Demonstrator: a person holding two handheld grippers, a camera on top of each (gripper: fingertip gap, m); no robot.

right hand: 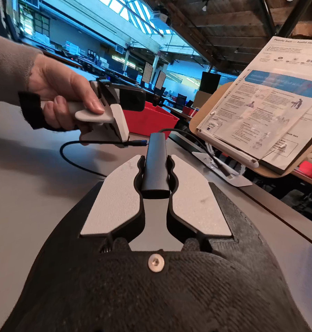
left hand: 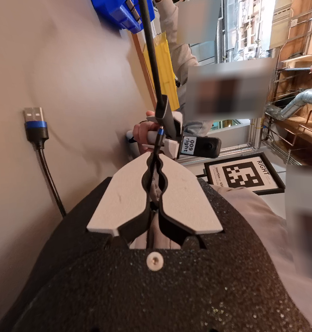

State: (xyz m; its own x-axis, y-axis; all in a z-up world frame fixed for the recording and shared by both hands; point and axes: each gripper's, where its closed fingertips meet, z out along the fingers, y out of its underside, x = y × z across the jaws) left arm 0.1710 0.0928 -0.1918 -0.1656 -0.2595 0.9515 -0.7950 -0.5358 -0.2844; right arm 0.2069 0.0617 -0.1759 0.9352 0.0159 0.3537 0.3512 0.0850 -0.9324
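Note:
My left gripper (left hand: 154, 155) is shut on a thin black cable (left hand: 156, 143) just behind its blue-ringed plug (left hand: 160, 132). The plug's tip meets the side of a dark grey hub (left hand: 165, 115). My right gripper (right hand: 156, 158) is shut on that hub (right hand: 156, 167) and holds it above the table, pointing away. In the right wrist view the left gripper (right hand: 123, 142) comes in from the left, with the blue-ringed plug (right hand: 143, 142) at the hub's left side. The cable's other end, a USB-A plug (left hand: 36, 124), lies on the table. The right gripper (left hand: 169, 136) also shows in the left wrist view.
The hub's own cable (right hand: 202, 145) runs right to a metal plate (right hand: 241, 181) on the grey table (right hand: 26, 179). A document stand with printed sheets (right hand: 268, 107) is at the right, a red bin (right hand: 148, 118) behind. A blue bin (left hand: 119, 14) and a framed marker sign (left hand: 241, 176) are nearby. My right fingertips sit around 6 cm from my left ones.

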